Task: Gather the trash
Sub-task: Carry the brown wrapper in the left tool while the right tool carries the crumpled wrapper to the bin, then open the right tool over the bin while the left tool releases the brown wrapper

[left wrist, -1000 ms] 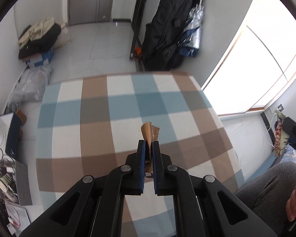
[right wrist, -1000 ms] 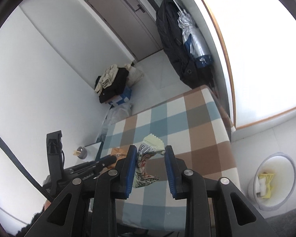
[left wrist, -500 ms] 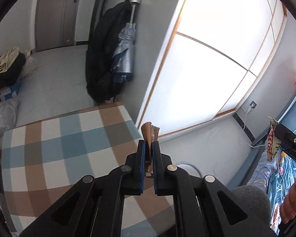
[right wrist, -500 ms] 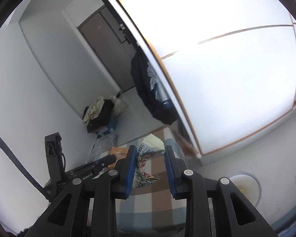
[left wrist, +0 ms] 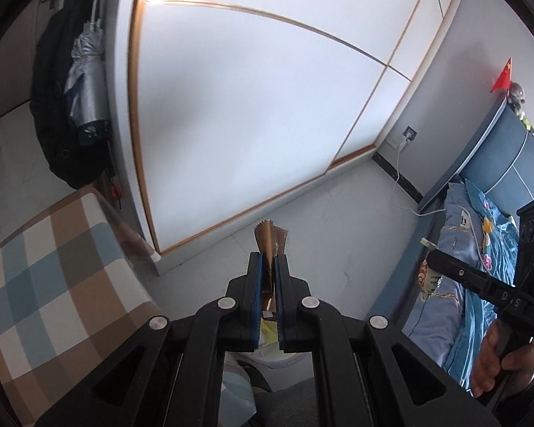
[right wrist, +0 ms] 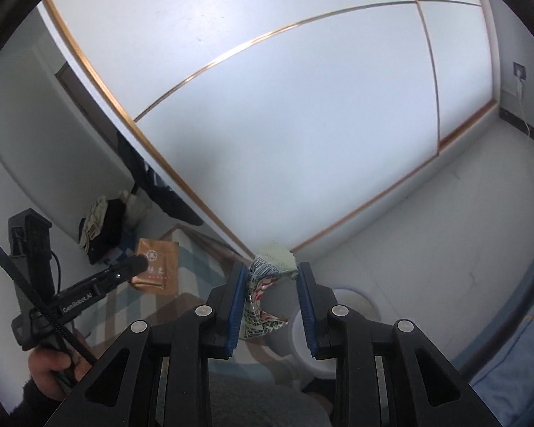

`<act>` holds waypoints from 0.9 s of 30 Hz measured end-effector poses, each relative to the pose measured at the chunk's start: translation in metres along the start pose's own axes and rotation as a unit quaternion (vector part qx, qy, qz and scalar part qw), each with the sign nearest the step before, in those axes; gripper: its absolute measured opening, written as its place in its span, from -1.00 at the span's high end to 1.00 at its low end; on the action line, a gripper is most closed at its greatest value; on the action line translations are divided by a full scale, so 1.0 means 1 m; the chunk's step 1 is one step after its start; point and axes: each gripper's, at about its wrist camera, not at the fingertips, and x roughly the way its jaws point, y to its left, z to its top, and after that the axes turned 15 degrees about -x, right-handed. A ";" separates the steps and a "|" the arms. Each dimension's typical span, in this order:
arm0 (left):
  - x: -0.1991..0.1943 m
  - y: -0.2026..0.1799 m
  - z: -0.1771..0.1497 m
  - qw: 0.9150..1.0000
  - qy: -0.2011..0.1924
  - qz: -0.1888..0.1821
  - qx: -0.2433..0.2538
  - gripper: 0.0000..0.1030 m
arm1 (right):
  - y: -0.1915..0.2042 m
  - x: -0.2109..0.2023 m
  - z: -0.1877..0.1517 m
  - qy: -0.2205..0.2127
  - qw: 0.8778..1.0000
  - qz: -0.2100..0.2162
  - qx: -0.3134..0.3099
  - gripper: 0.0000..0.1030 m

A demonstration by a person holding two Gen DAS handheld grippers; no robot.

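My left gripper (left wrist: 268,261) is shut on a thin copper-brown wrapper (left wrist: 270,240) that sticks up past its blue pads. It hangs over the floor beside the table. Under it a white trash bin (left wrist: 288,359) shows, with yellow rubbish inside. My right gripper (right wrist: 271,272) is shut on a crumpled green-and-white printed wrapper (right wrist: 263,284). The trash bin (right wrist: 352,300) lies just below and right of its fingers. The right wrist view also shows the left gripper's tip at the left, holding the brown wrapper (right wrist: 156,267). The right gripper's handle (left wrist: 480,284), in a hand, appears in the left wrist view.
A table with a brown, blue and white checked cloth (left wrist: 53,284) stands at the left. White sliding wardrobe doors (left wrist: 249,106) fill the back. A bed with blue bedding (left wrist: 480,245) is at the right. A black bag and grey umbrella (left wrist: 82,89) hang far left.
Both grippers have swung right, off the checked table and toward the floor by the wardrobe, where the bin now shows under them. Each still grips its wrapper.
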 end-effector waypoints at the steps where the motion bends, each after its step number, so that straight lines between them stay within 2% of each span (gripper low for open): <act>1: 0.009 -0.004 -0.001 1.000 0.011 -0.001 0.005 0.95 | -0.009 0.007 -0.005 0.009 1.000 0.001 0.012 0.47; 7: 0.063 -0.017 -0.014 0.996 0.071 0.018 0.047 0.95 | -0.045 0.051 -0.034 0.067 0.996 0.005 0.054 0.47; 15: 0.110 -0.006 -0.018 0.990 0.134 0.030 0.025 0.95 | -0.064 0.122 -0.064 0.154 0.984 0.030 0.083 0.46; 25: 0.145 -0.003 -0.023 0.982 0.181 0.042 0.017 0.95 | -0.075 0.161 -0.068 0.174 0.978 0.070 0.094 0.42; 27: 0.152 -0.003 -0.024 0.980 0.195 0.043 0.008 0.95 | -0.079 0.156 -0.069 0.166 0.979 0.069 0.093 0.21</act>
